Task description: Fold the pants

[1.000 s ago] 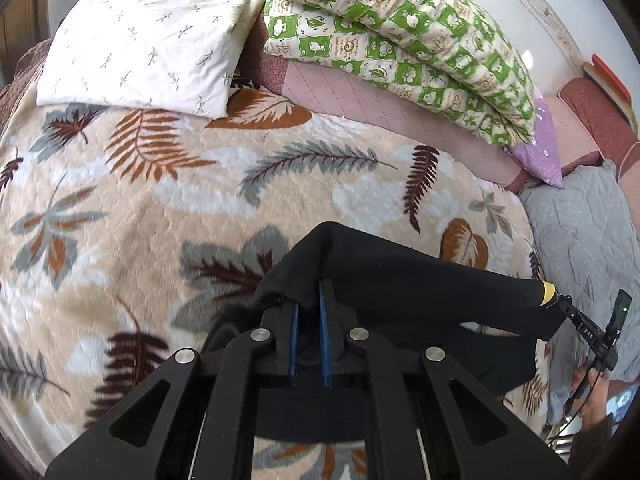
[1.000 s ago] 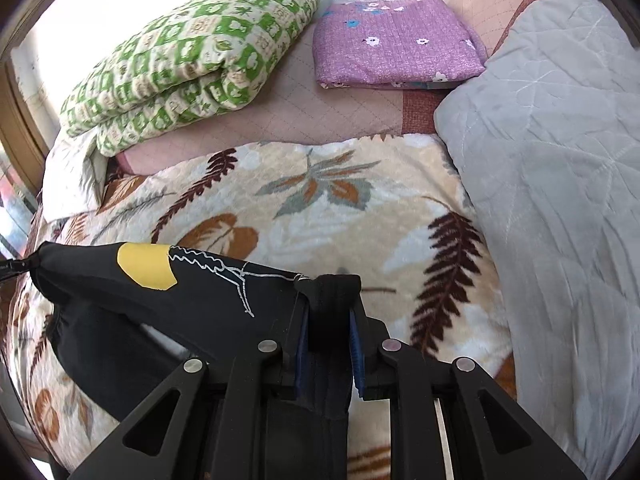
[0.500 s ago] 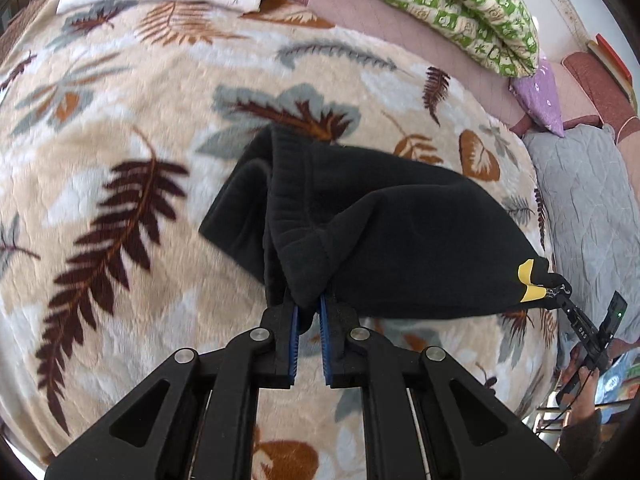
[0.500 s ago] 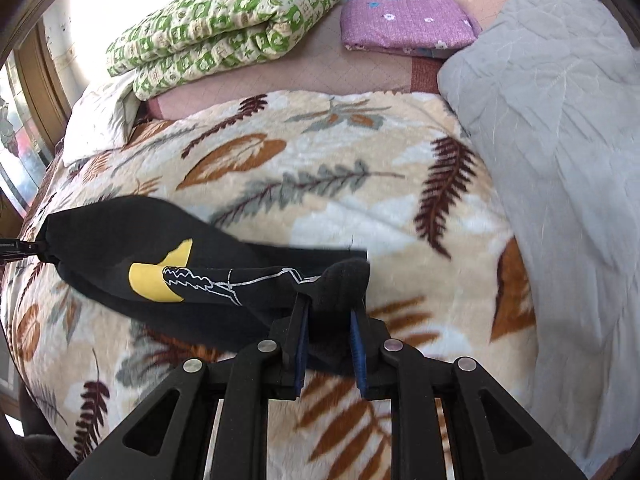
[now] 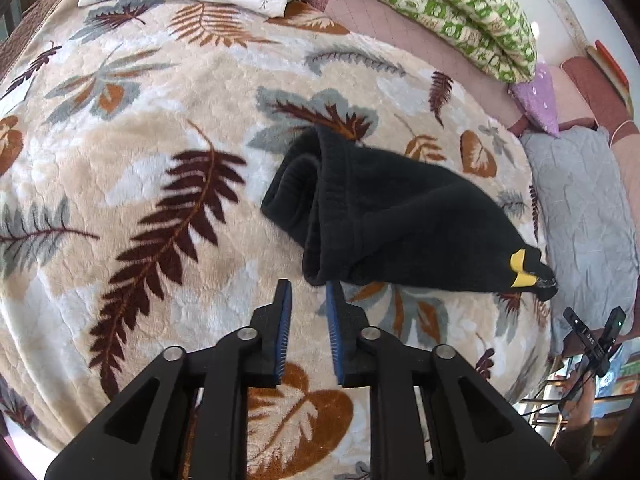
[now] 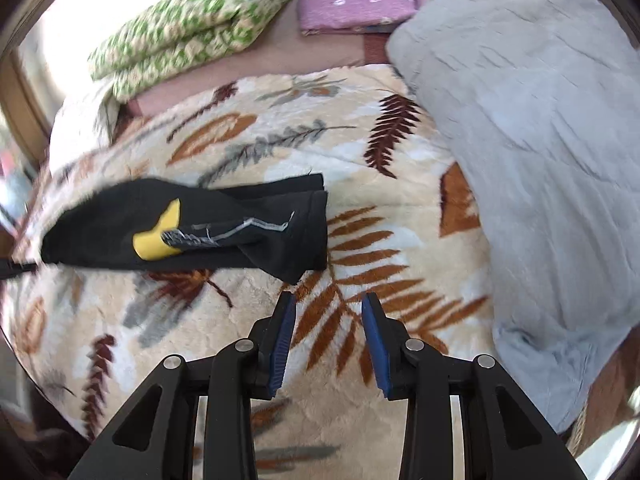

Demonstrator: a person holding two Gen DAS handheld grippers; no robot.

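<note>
Lying folded on leaf-print blanket, black pants, both tools parted.

The right gripper is seen with its 2 blue-padded fingers spread apart, nothing held between them, poised over a leaf-patterned blanket. Black pants, folded into a flat bundle with a yellow patch and white stitching on top, are laid on the blanket just beyond the left fingertip. A grey quilt is spread to the right; a green-checked quilt and a purple folded cloth are stacked farther back.
</note>
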